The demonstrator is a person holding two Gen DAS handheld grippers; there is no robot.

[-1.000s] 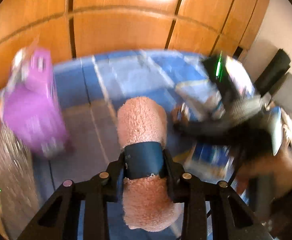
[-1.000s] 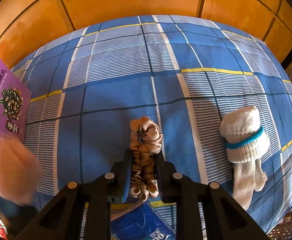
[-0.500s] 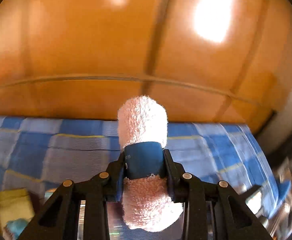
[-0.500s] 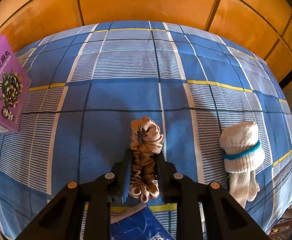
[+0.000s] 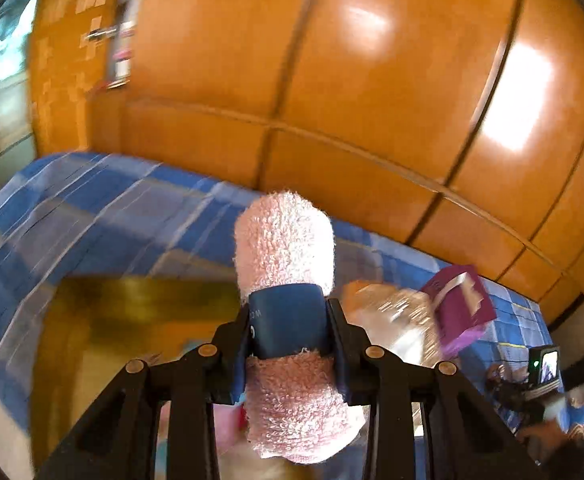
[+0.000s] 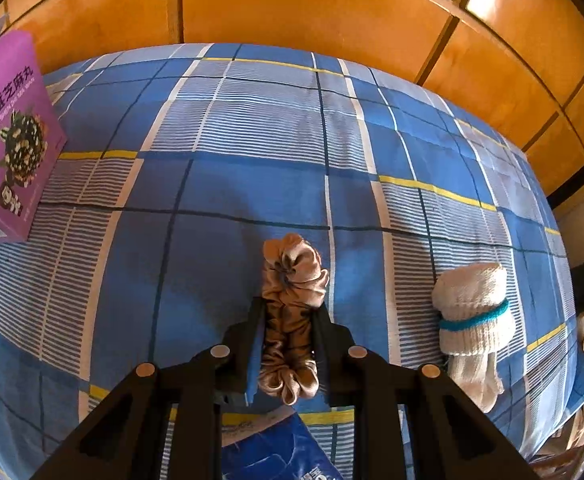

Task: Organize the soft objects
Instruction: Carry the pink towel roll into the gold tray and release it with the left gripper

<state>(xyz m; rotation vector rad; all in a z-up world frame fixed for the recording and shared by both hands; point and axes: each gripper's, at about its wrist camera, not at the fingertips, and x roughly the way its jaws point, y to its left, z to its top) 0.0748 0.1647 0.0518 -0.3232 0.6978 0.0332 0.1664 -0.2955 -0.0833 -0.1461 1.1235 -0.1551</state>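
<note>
My left gripper (image 5: 289, 320) is shut on a rolled pink towel (image 5: 285, 240) that has a dark blue band around its middle; the roll is held in the air above the blue checked bedsheet (image 5: 103, 216). In the right wrist view my right gripper (image 6: 287, 322) is shut on a tan satin scrunchie (image 6: 292, 272), just above the bedsheet (image 6: 219, 128). To its right a rolled pair of white socks (image 6: 472, 308) with a teal stripe lies on the sheet.
A purple snack box (image 6: 7, 140) stands at the left of the bed, also seen blurred as the purple box (image 5: 460, 304). A yellowish box-like blur (image 5: 131, 320) lies below the left gripper. A blue packet (image 6: 275, 452) sits under the right gripper. An orange wooden headboard (image 6: 292, 4) backs the bed.
The left gripper has swung fast across the bed with the pink towel and rolled, so its view now tilts towards the headboard. The right gripper has barely shifted and still holds the scrunchie.
</note>
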